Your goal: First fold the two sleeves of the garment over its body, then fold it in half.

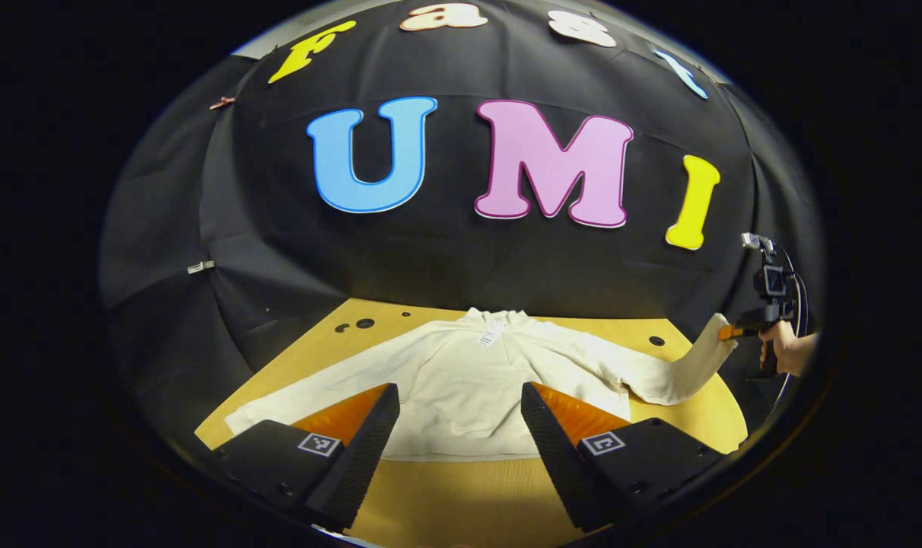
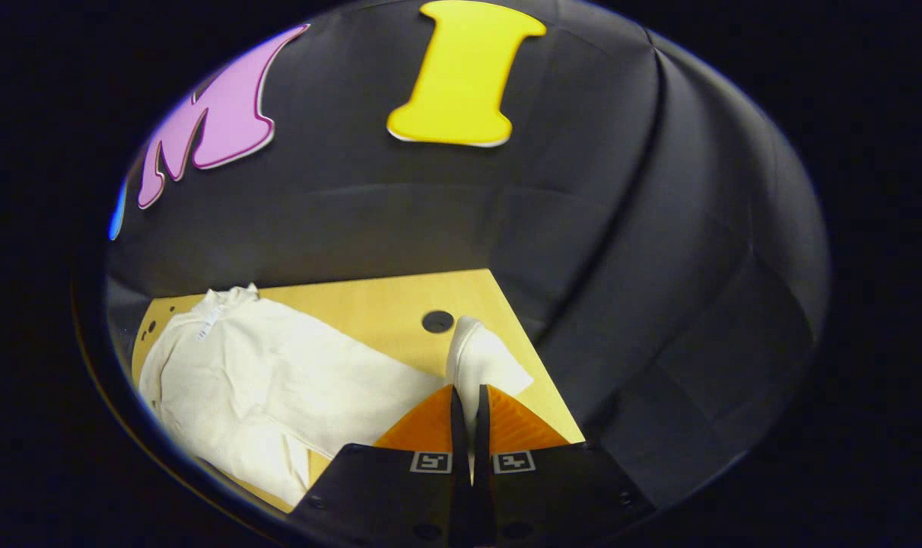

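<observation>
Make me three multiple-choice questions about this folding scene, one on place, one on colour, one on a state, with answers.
1. Where does the garment lie?
A. on the wooden table
B. on a chair
C. on the floor

2. What colour is the garment?
A. red
B. cream white
C. blue

3. What is the right claw doing?
A. hanging open
B. pressing the table
C. pinching a sleeve cuff

Answers: 1 A, it is spread flat on the tabletop; 2 B, the cloth is pale in both views; 3 C, the cuff is clamped between its closed fingers and raised, while the left claw is open.
</observation>
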Available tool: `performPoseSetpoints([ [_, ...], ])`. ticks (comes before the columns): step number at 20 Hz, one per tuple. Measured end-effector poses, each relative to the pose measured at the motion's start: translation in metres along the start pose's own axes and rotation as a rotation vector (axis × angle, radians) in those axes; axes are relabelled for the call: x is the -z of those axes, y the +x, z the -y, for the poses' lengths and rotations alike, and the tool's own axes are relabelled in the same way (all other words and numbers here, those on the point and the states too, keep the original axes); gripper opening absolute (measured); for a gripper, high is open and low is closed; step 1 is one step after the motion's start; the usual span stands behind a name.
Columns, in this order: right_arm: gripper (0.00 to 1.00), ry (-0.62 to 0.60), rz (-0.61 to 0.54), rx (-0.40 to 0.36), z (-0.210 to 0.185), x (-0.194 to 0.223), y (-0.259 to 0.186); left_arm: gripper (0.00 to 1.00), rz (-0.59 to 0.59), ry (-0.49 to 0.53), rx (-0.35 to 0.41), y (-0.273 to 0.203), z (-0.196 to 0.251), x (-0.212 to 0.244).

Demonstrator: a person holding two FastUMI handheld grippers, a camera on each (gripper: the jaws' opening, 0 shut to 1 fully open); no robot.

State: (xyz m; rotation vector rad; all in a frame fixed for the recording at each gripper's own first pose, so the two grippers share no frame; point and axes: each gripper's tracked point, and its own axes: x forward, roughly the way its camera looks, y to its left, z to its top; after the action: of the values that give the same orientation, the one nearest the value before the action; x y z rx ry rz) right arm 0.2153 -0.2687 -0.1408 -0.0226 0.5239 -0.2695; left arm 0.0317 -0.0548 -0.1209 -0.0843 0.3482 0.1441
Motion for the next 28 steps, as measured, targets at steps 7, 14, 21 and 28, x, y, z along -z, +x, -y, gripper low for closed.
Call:
performPoseSetpoints([
  [7, 0.05, -0.139, 0.058, -0.186, -0.138, -0.055, -0.003, 1.0, -0.004, -0.074, -0.065, -0.004, -0.037, 0.007],
  [14, 0.05, -0.208, 0.053, -0.352, -0.285, -0.057, -0.002, 0.99, -0.004, -0.135, -0.147, -0.003, -0.081, 0.011],
  [21, 0.05, -0.241, 0.015, -0.473, -0.419, -0.027, -0.002, 0.98, -0.001, -0.177, -0.22, 0.007, -0.133, 0.025],
  [28, 0.05, -0.313, -0.019, -0.575, -0.548, 0.018, -0.001, 0.98, -0.001, -0.18, -0.279, 0.014, -0.188, 0.039],
])
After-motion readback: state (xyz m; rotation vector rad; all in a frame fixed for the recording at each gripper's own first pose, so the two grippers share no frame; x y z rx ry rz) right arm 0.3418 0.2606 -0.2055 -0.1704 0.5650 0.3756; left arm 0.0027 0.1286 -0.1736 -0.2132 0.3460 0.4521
